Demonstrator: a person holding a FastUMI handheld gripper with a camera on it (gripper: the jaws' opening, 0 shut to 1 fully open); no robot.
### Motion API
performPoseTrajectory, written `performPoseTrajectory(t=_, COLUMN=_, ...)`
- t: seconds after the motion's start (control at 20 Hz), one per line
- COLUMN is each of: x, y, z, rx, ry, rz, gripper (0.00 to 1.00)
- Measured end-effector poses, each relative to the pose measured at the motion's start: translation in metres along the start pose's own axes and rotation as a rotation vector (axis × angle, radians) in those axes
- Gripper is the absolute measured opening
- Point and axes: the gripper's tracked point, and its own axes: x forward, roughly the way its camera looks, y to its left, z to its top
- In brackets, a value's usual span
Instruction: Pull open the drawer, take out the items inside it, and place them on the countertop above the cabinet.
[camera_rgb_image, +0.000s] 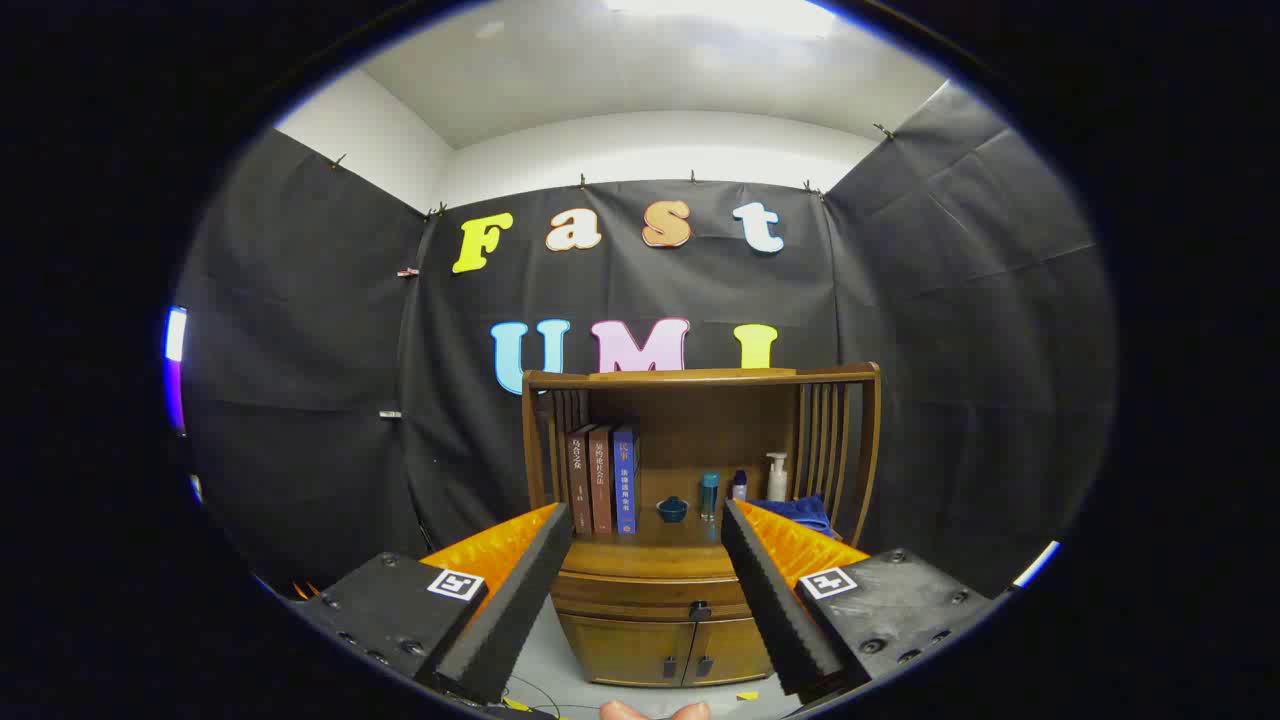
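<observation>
Drawer (648, 597) closed, its front flush with the wooden cabinet (650, 640), with a small dark pull (699, 608) at the centre; it lies ahead of the gripper (647, 530), seen through the gap between the two fingers and well apart from them. Below the drawer, two cabinet doors (655, 652) with dark handles, both shut. Above the drawer, the countertop (645, 555), a bare wooden ledge just beyond the fingertips. Gripper released: fingers spread wide, nothing between them, touching no object.

On the shelf behind the countertop, from the left finger's side toward the right: three upright books (603, 480), two reddish-brown and one blue; a small dark blue bowl (672, 508); a teal cylindrical bottle (709, 494); a small dark-capped bottle (739, 486); a white pump dispenser (776, 476); a blue folded cloth (800, 513), partly hidden by the right finger. Slatted wooden side panels (835, 440) and a top rail enclose the shelf. Floor (560, 665) pale grey, with thin cables near the fingers' bases.
</observation>
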Motion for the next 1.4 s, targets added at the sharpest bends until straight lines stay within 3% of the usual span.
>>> performPoseTrajectory(t=0.75, x=0.016, y=0.0, z=-0.022, rx=-0.002, ry=-0.001, rz=0.02, gripper=0.99)
performPoseTrajectory(t=1.4, x=0.085, y=-0.044, z=-0.144, rx=0.008, ry=0.023, rz=-0.001, gripper=0.99)
